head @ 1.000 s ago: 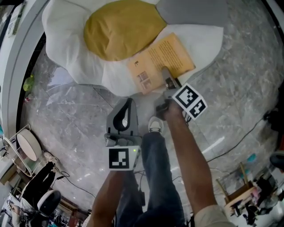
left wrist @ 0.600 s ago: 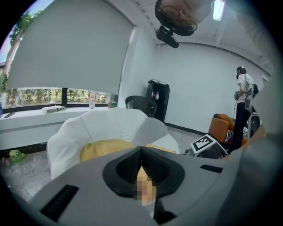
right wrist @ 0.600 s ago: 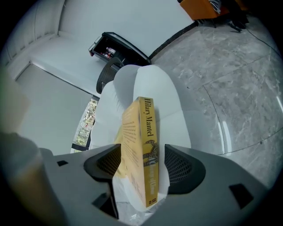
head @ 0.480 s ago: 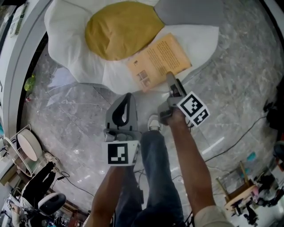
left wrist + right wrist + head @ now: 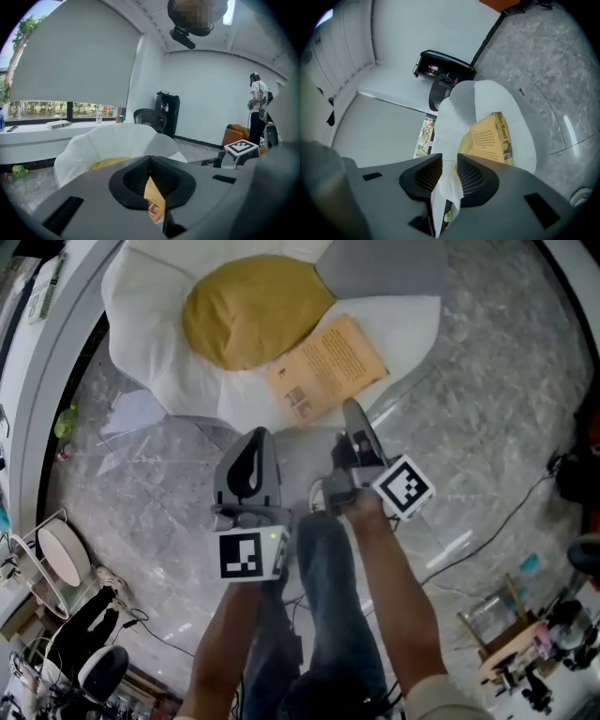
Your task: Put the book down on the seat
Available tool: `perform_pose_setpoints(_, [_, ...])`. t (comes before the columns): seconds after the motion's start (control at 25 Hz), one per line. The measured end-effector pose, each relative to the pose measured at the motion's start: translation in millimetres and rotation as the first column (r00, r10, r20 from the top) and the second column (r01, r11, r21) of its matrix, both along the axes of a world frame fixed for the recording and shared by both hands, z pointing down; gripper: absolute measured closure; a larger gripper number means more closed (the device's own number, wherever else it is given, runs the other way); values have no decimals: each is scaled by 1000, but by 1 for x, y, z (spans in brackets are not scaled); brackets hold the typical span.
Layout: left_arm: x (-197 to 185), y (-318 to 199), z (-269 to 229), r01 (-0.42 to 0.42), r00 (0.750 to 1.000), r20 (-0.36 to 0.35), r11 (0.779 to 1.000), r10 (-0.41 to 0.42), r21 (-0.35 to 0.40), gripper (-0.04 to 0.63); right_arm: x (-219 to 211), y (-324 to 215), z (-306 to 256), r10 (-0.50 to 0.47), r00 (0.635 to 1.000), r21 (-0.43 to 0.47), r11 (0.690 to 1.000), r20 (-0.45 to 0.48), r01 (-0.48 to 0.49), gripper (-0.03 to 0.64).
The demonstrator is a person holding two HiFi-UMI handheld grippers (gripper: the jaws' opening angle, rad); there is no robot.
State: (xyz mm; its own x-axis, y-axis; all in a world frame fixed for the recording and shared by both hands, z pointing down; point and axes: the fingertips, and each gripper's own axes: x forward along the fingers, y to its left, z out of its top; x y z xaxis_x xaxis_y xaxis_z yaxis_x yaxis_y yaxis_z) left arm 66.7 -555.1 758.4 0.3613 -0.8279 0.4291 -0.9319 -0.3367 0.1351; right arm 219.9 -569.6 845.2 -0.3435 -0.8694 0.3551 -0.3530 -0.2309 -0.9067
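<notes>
Fingers (image 5: 472, 176) of the right gripper (image 5: 353, 414), slightly apart, have just been closing on nothing; the book (image 5: 327, 366), let go, lies on the seat (image 5: 141, 338), so the task looks done. Left gripper (image 5: 257, 435): pinched together.

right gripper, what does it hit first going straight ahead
Probably the orange paperback book on the white petal-shaped seat cushion, depth unclear. The right gripper has just been closing, nothing between its jaws.
</notes>
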Motion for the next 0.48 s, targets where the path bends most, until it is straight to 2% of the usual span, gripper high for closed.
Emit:
perform_pose_setpoints(0.12, [-3, 1, -19, -4, 1000, 2, 1000, 4, 25, 588, -1, 9, -19, 26, 999, 7, 1000, 18, -26, 611])
perform_pose_setpoints(0.32, [-7, 3, -58, -6, 1000, -9, 997, 7, 73, 588, -7, 18, -72, 39, 998, 69, 997, 56, -43, 612])
perform_pose_setpoints(0.48, [-16, 10, -106, -13, 1000, -11, 995, 14, 102, 588, -22, 21, -140, -6, 1000, 162, 987, 13, 4, 612])
